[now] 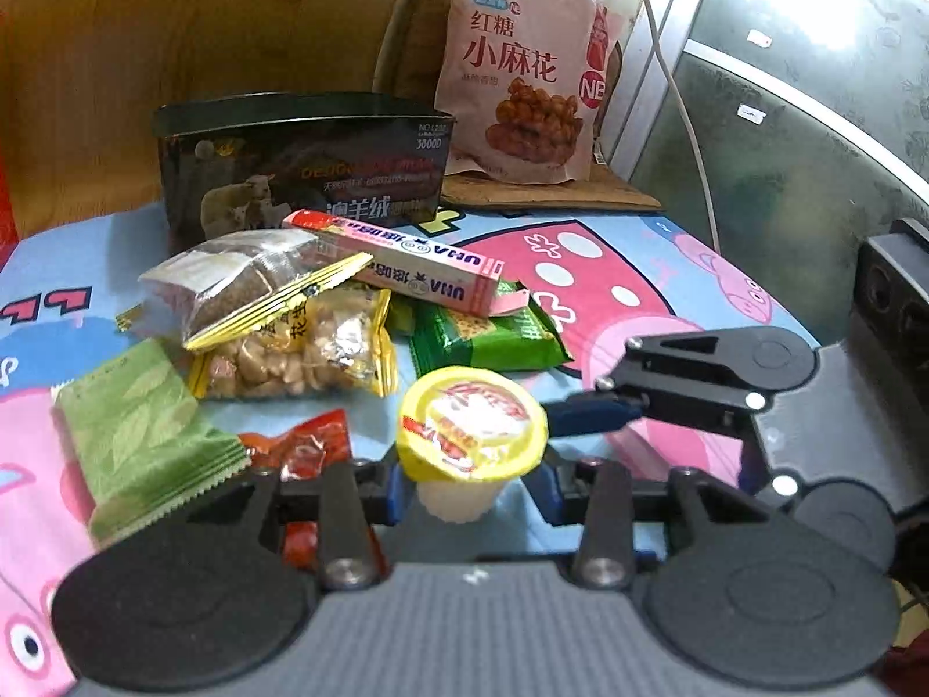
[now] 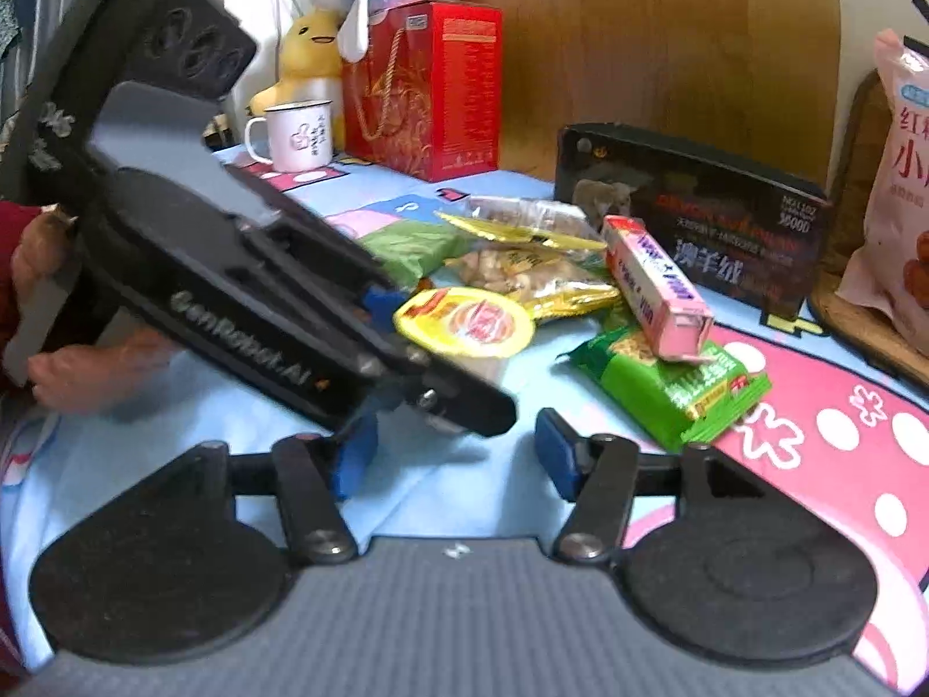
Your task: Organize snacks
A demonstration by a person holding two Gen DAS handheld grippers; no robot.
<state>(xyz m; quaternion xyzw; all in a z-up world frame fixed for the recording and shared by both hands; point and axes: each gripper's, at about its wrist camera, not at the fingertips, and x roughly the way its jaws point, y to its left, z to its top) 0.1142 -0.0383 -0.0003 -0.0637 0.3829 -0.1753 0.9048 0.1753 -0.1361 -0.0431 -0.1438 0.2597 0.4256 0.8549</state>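
- Left gripper (image 1: pixel 470 488): blue pads pinching the jelly cup (image 1: pixel 471 427), yellow lid up, at lower centre of the left wrist view.
- Right gripper (image 2: pixel 456 456): fingers spread, nothing between, bottom centre.
- Snack pile (image 1: pixel 290 313): centre-left, before the black box (image 1: pixel 302 162).

Jelly cup (image 1: pixel 471 435): clear plastic, glossy foil lid. Left tool (image 1: pixel 470 491): matt black plastic, blue rubbery pads, shiny metal screws. Peanut pack (image 1: pixel 302 354) & green wafer pack (image 2: pixel 668 389): glossy crinkly film. Pink candy box (image 1: pixel 406 267): smooth card. Black box (image 1: pixel 302 168): semi-gloss card. Mug (image 2: pixel 299 133): glossy enamel. Cartoon cloth (image 1: pixel 609 290): soft, matt. Back panel (image 2: pixel 668 40): smooth wood-grain.
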